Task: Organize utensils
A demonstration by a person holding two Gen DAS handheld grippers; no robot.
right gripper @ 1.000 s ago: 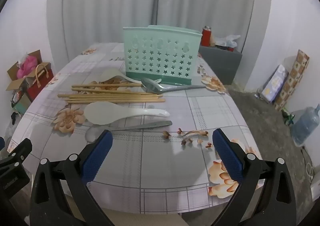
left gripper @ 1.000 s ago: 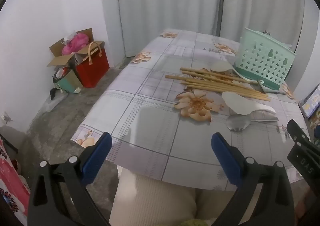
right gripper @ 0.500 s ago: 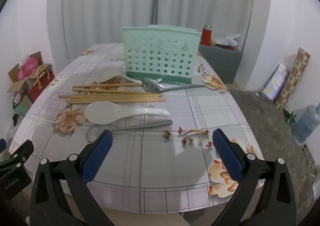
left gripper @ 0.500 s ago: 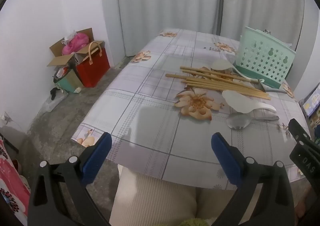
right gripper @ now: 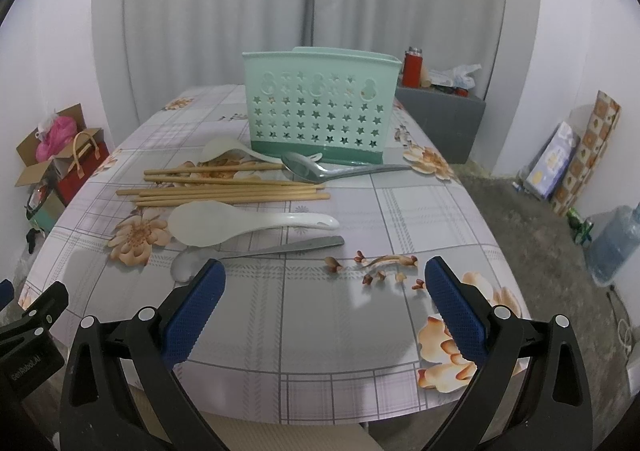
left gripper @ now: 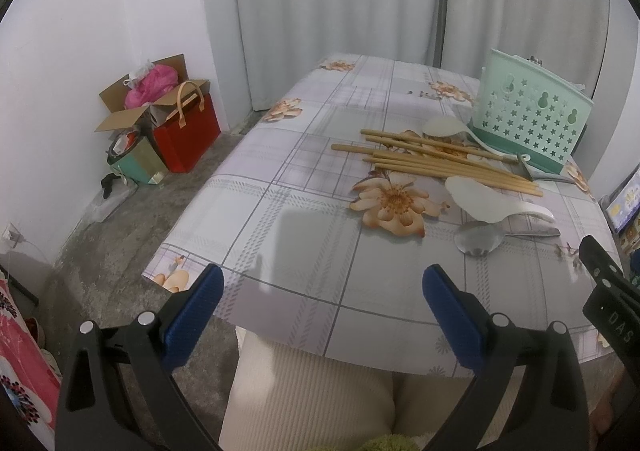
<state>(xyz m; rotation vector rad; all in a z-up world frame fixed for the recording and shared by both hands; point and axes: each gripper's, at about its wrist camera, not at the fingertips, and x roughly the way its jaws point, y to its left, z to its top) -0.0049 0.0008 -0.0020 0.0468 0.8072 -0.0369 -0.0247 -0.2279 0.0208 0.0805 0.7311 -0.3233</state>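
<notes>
Two claws, left claw [left gripper: 320,303] and right claw [right gripper: 325,293], spread wide and empty at the near tabletop [right gripper: 320,331] edge. Utensils loose before the mint star-punched holder [right gripper: 320,111]: bamboo chopsticks [right gripper: 224,189], white rice paddle [right gripper: 240,225], steel spoon [right gripper: 256,253] nearest. Advised: start with nearest spoon, pinch handle mid-length, lift level. Holder interior and compartments hidden; chopstick count unclear.

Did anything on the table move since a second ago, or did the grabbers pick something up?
Almost nothing changed. The left gripper tipped a little, so its view shifted slightly. Nothing was picked up or let go. Both it and the right gripper stayed open and empty, and the chopsticks, spoons and green holder lay just as before.
</notes>
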